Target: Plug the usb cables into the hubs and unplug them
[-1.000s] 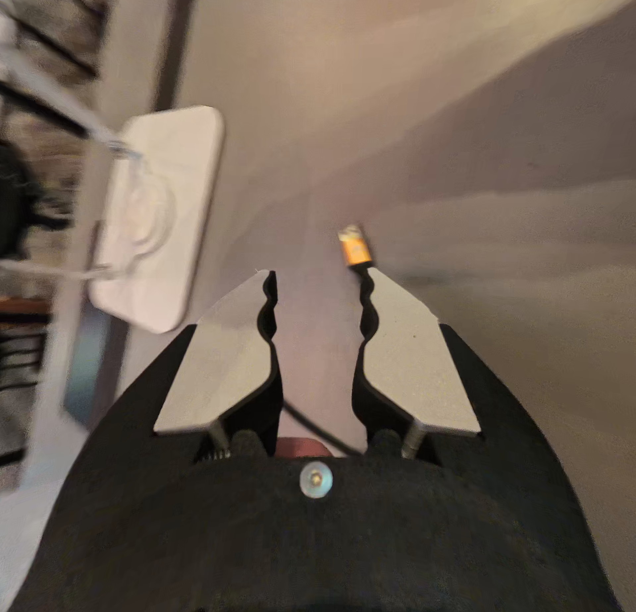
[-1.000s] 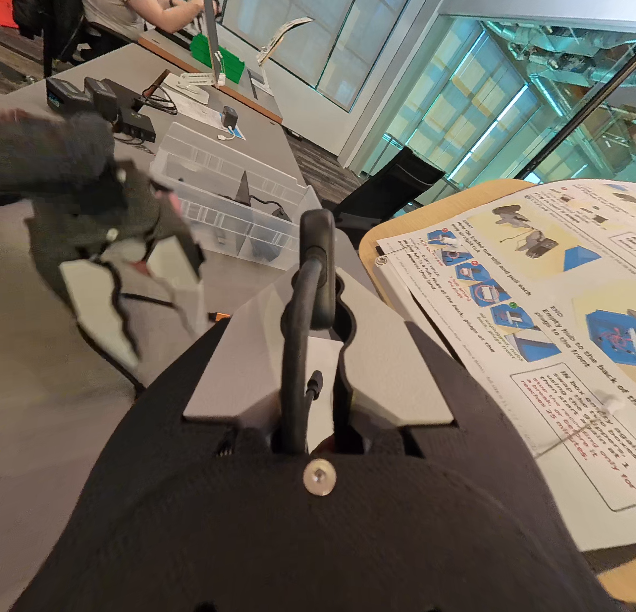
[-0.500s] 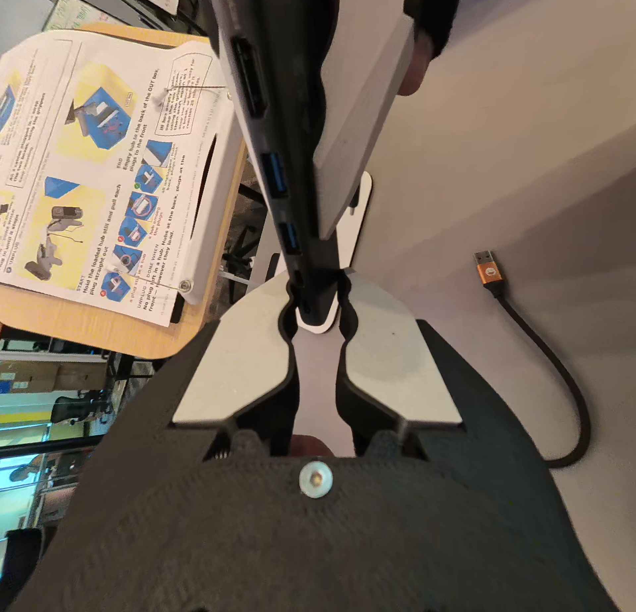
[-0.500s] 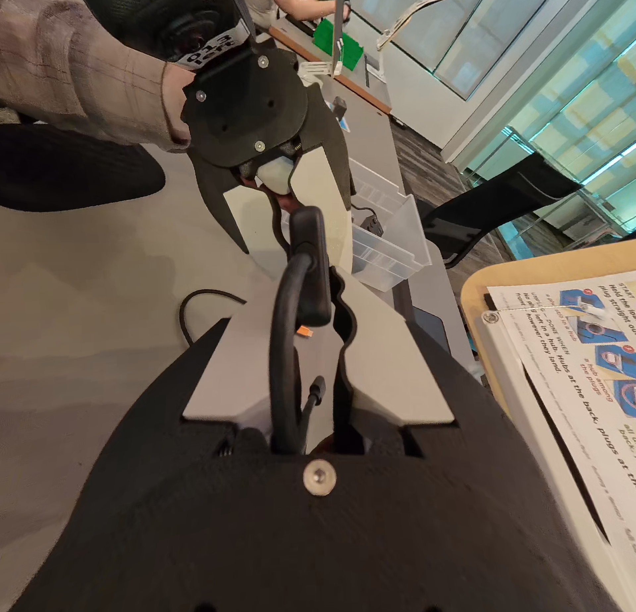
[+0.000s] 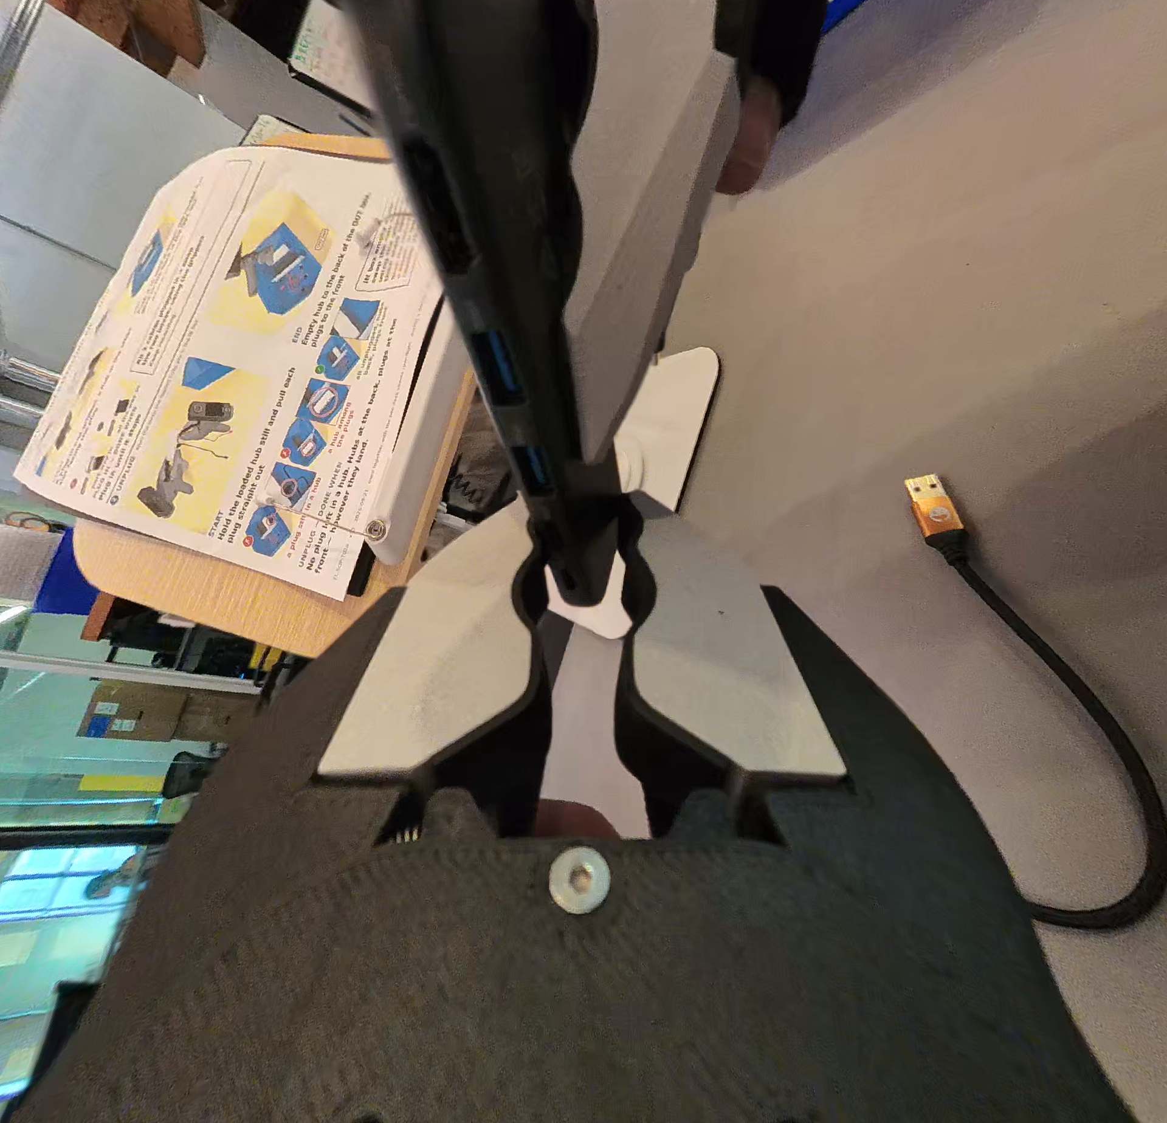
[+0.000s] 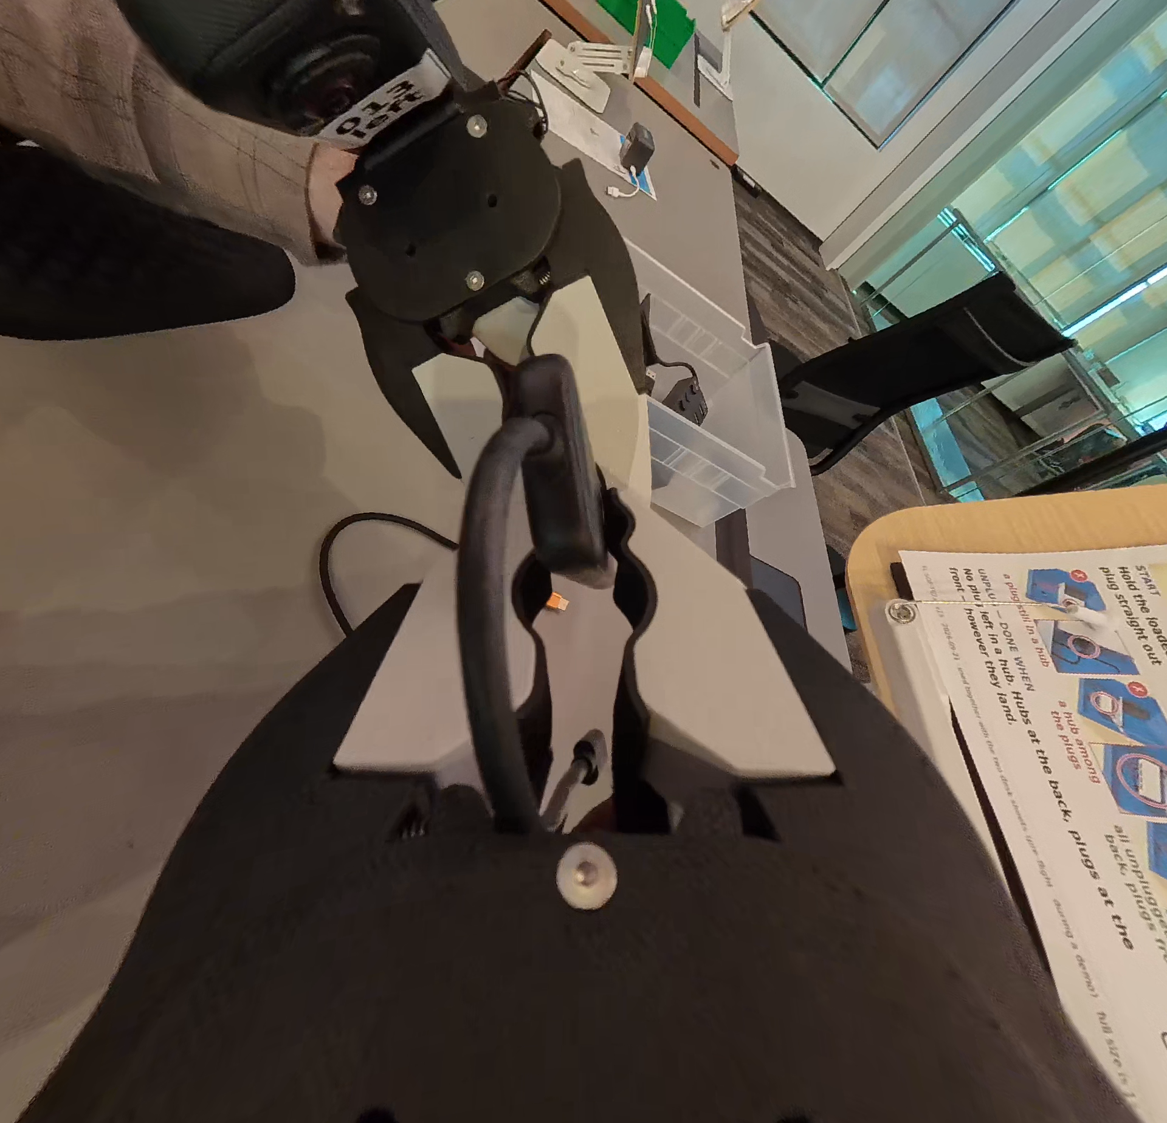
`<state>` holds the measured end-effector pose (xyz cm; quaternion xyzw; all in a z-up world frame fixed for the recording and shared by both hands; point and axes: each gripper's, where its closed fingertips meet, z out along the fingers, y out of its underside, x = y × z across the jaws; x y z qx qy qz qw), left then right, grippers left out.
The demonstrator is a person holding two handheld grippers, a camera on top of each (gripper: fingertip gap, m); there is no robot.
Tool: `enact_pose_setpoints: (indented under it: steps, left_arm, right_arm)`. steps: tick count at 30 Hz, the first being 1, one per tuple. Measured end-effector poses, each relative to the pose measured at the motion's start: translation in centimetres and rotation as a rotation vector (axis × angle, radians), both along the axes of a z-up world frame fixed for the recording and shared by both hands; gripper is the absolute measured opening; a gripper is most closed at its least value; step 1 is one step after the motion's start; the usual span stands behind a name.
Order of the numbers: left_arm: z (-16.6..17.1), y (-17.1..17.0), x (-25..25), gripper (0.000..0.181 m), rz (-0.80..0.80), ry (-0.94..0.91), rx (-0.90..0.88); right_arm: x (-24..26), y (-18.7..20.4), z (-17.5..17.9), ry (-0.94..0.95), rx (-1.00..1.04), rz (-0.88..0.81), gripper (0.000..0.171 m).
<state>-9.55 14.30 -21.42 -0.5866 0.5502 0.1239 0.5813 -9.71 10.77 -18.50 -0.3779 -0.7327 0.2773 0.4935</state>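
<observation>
USB hub [image 5: 505, 284]: slim black bar, two blue ports along one edge, held off the table, both ends between gripper fingers. USB cable [image 5: 1073, 701]: black braided, orange-and-gold plug, unplugged, lying curved on grey table, right

Right claw [image 6: 578, 572]: closed on the near end of a black hub [image 6: 559, 461], which rises up from its tips.
Hub lead [image 6: 486, 638]: thick black cable looping from the hub back toward the claw base.
Left claw [image 6: 543, 360]: just beyond the hub, facing it; grip unclear.
Clear bin [image 6: 713, 455]: right of the hub, on the grey tabletop [image 6: 158, 556].
Orange plug [image 6: 557, 601]: below the hub, on the tabletop.
</observation>
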Motion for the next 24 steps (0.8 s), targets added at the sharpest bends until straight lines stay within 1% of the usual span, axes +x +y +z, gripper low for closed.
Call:
enact_pose_setpoints:
  steps: [1,5,6,9,11,14,17,19,22,24]
  left_arm:
    - [0.0,-0.1,0.0,0.017,-0.007,-0.019,-0.012]
    - [1.4,0.5,-1.4,0.013,0.058,-0.019,0.082]
    - [1.8,0.6,-2.0,0.013,0.081,-0.018,0.105]
    - [2.8,1.1,-4.2,0.013,0.143,0.019,0.167]
    - [3.5,1.5,-6.1,0.013,0.197,0.045,0.202]
    - [4.2,1.9,-8.4,0.013,0.237,0.097,0.252]
    - [4.0,2.7,-10.1,0.013,0.282,0.201,0.300]
    - [3.8,3.2,-10.9,0.013,0.303,0.270,0.338]
    - [3.7,4.1,-11.3,0.013,0.338,0.410,0.412]
    - [3.7,4.5,-10.6,0.013,0.330,0.457,0.450]
  right_arm:
    - [-0.1,-0.2,0.1,-0.003,-0.004,0.002,0.013]
    - [-1.1,-0.3,0.7,0.001,0.028,-0.040,0.022]
    - [-1.3,-0.3,0.9,0.002,0.031,-0.056,0.027]
    - [-1.8,0.0,1.1,-0.025,0.067,-0.103,0.049]
    - [-2.0,0.1,1.2,-0.035,0.072,-0.126,0.058]
    - [-1.8,0.6,1.2,-0.047,0.060,-0.154,0.061]
    - [-0.8,0.9,1.4,-0.065,-0.010,-0.183,0.071]
    - [0.0,0.8,2.3,-0.042,-0.085,-0.191,0.077]
    - [-0.2,1.7,4.0,0.021,-0.235,-0.268,0.078]
    - [-1.2,2.6,3.8,0.026,-0.345,-0.320,0.071]
